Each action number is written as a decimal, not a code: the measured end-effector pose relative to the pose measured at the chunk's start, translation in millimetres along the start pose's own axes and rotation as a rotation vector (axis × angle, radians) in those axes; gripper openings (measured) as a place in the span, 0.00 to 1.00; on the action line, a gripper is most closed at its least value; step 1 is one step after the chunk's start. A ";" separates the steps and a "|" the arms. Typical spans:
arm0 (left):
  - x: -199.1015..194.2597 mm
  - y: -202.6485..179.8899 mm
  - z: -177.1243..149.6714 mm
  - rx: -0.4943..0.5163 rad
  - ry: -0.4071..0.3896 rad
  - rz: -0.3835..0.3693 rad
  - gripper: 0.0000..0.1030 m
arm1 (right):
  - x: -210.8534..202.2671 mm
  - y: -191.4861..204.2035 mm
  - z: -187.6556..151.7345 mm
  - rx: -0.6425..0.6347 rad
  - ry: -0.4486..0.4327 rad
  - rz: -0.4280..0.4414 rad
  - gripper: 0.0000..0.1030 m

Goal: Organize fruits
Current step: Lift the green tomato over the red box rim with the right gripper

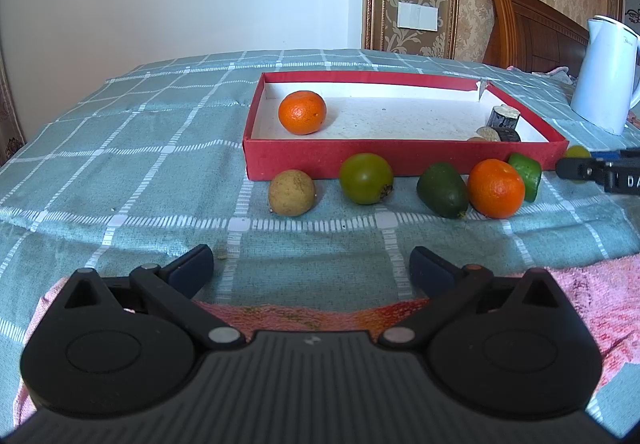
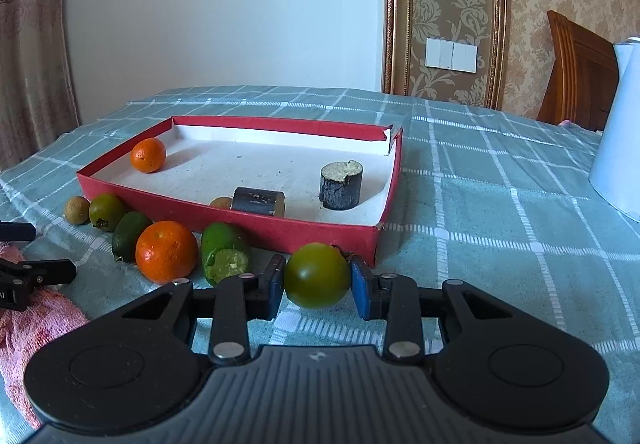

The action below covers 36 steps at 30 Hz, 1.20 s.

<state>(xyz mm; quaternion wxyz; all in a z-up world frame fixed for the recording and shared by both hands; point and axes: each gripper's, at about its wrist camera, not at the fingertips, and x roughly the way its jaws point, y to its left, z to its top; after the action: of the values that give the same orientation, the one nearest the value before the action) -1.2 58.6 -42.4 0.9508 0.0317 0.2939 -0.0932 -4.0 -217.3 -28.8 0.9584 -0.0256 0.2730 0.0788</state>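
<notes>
A: Right gripper (image 2: pixel 318 278) state?
B: Clamped on a round, glossy green fruit (image 2: pixel 317 276), just outside the red tray (image 2: pixel 280 234) near its right front corner.
A: Left gripper (image 1: pixel 312 268)?
B: Spread wide, holding nothing.

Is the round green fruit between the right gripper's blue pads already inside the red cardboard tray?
No, the round green fruit sits outside the red cardboard tray, on the checked cloth, clamped by the right gripper.

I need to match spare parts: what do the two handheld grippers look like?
Both the left gripper and the right gripper are matte black plastic: a ribbed centre panel, two round discs, angular linkage arms with silver rivets, and dark blue pads on the fingers. No cables or sleeves show.
</notes>
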 end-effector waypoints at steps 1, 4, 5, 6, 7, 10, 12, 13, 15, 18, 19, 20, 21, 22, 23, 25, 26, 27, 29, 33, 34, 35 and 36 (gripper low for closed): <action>0.0 -0.1 -0.1 -0.001 0.000 -0.001 1.00 | 0.1 0.8 2.4 -0.005 -0.003 -0.001 0.33; 0.0 -0.1 -0.1 0.000 0.000 0.000 1.00 | 0.2 3.6 11.1 -0.018 -0.021 -0.002 0.33; 0.0 -0.1 -0.1 0.000 0.000 0.000 1.00 | 0.8 5.0 14.7 -0.026 -0.025 -0.001 0.33; 0.0 -0.1 0.0 0.000 0.000 0.000 1.00 | 1.7 7.0 18.8 -0.035 -0.031 -0.001 0.33; 0.0 -0.1 0.0 0.000 0.000 0.000 1.00 | 3.3 8.8 22.9 -0.043 -0.037 -0.002 0.33; 0.0 -0.2 -0.1 0.000 0.000 0.000 1.00 | 12.0 13.9 35.6 -0.062 -0.045 -0.006 0.33; 0.0 -0.2 -0.1 0.000 -0.001 -0.001 1.00 | 19.9 17.3 44.0 -0.074 -0.047 -0.010 0.33; 0.0 -0.2 -0.1 0.000 0.000 0.000 1.00 | 23.9 18.9 48.0 -0.079 -0.050 -0.015 0.33; 0.0 -0.2 -0.1 0.000 -0.001 0.000 1.00 | 33.4 21.6 56.2 -0.091 -0.048 -0.024 0.33; 0.0 -0.2 -0.3 -0.001 -0.001 -0.001 1.00 | 48.9 25.1 66.3 -0.102 -0.036 -0.031 0.33; 0.0 -0.2 -0.4 -0.001 -0.001 0.000 1.00 | 54.2 26.2 68.7 -0.104 -0.033 -0.034 0.33; 0.0 -0.1 -0.4 0.000 -0.001 0.000 1.00 | 59.4 27.2 70.7 -0.106 -0.028 -0.036 0.33; 0.0 -0.1 -0.4 -0.001 -0.001 0.000 1.00 | 64.8 28.4 72.3 -0.108 -0.022 -0.038 0.33; 0.1 -0.1 -0.5 -0.001 -0.001 0.000 1.00 | 69.7 29.5 73.8 -0.110 -0.017 -0.040 0.33; 0.1 -0.1 -0.5 0.000 -0.001 0.000 1.00 | 74.2 30.4 75.0 -0.112 -0.011 -0.042 0.33; 0.1 0.1 -0.7 0.000 -0.001 0.000 1.00 | 83.5 32.1 78.2 -0.114 0.002 -0.046 0.33; 0.1 0.1 -0.7 -0.001 -0.001 0.000 1.00 | 87.9 32.4 79.6 -0.113 0.008 -0.048 0.33; 0.1 0.3 -0.7 -0.002 -0.001 -0.001 1.00 | 92.0 32.4 80.5 -0.111 0.015 -0.050 0.33; -0.1 -0.6 -0.2 -0.001 -0.001 -0.001 1.00 | 100.6 32.9 82.1 -0.119 0.034 -0.053 0.33; -0.1 -0.8 0.1 -0.002 -0.002 -0.001 1.00 | 116.9 33.1 84.1 -0.124 0.069 -0.066 0.33; -0.1 -0.4 -0.3 -0.001 -0.002 -0.001 1.00 | 121.0 33.0 83.9 -0.124 0.077 -0.068 0.33; -0.1 -0.4 -0.3 -0.001 -0.002 -0.001 1.00 | 124.5 32.2 83.7 -0.123 0.085 -0.069 0.33; -0.1 -0.6 -0.1 -0.002 -0.002 -0.001 1.00 | 127.4 31.5 83.5 -0.122 0.091 -0.071 0.33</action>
<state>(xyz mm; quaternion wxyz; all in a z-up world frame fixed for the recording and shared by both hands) -1.5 58.1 -42.4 0.9511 0.0305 0.2929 -0.0937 141.0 -161.1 -25.3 0.9439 -0.0970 0.3099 0.0601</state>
